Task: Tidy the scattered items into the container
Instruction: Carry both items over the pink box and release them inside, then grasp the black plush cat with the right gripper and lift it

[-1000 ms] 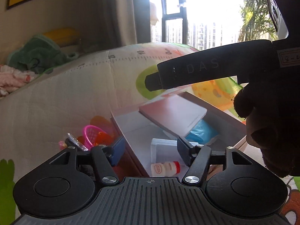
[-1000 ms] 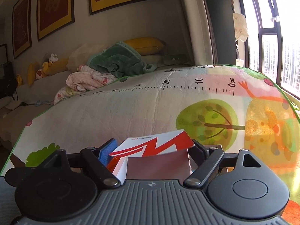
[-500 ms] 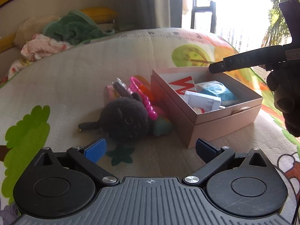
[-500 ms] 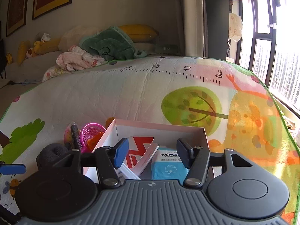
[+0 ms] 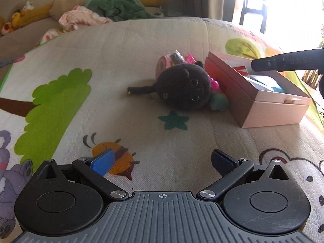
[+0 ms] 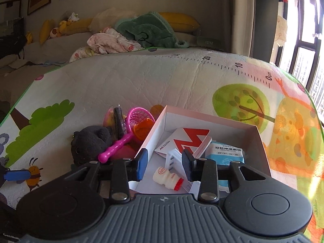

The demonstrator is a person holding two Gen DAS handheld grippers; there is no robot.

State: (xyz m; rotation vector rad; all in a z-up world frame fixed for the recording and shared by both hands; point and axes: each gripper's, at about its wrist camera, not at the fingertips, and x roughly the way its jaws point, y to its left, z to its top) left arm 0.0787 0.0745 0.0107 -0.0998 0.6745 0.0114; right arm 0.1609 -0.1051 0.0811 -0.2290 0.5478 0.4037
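One open pink cardboard box (image 6: 261, 141) on a cartoon-printed play mat (image 6: 162, 81), holding four counted items: one red-and-white card packet (image 6: 190, 139) at centre, one blue wipes pack (image 6: 228, 152) at its 3 o'clock, one white plastic piece (image 6: 172, 158) at its 7 o'clock, one small white bottle with a red cap (image 6: 167, 177) lying on its side at the near wall. Just outside the box's left wall, at 9 o'clock, a huddle of scattered toys: one black plush creature (image 5: 183, 86), one pink toy net (image 6: 129, 131) with its handle lying across the plush, one orange translucent cup (image 6: 142, 128) touching the net's hoop, one dark clear-wrapped stick (image 6: 118, 124), one pink roll (image 5: 163, 65) behind at 12 o'clock, one teal soft piece (image 5: 219, 102) tucked between plush and box. Right gripper (image 6: 164, 166) poised over the box's near end, jaws partly open and just narrowed, nothing pinched, bottle and white piece showing in the gap below. Left gripper (image 5: 162, 161) low over the mat at 6 o'clock from the plush, well apart from it, jaws spread as wide as they go, just opened, empty. Beyond the mat at 12 o'clock, one green blanket (image 6: 147, 32), one pink bundle of cloth (image 6: 109, 42), yellow cushions along the wall; bright windows at 2 o'clock.
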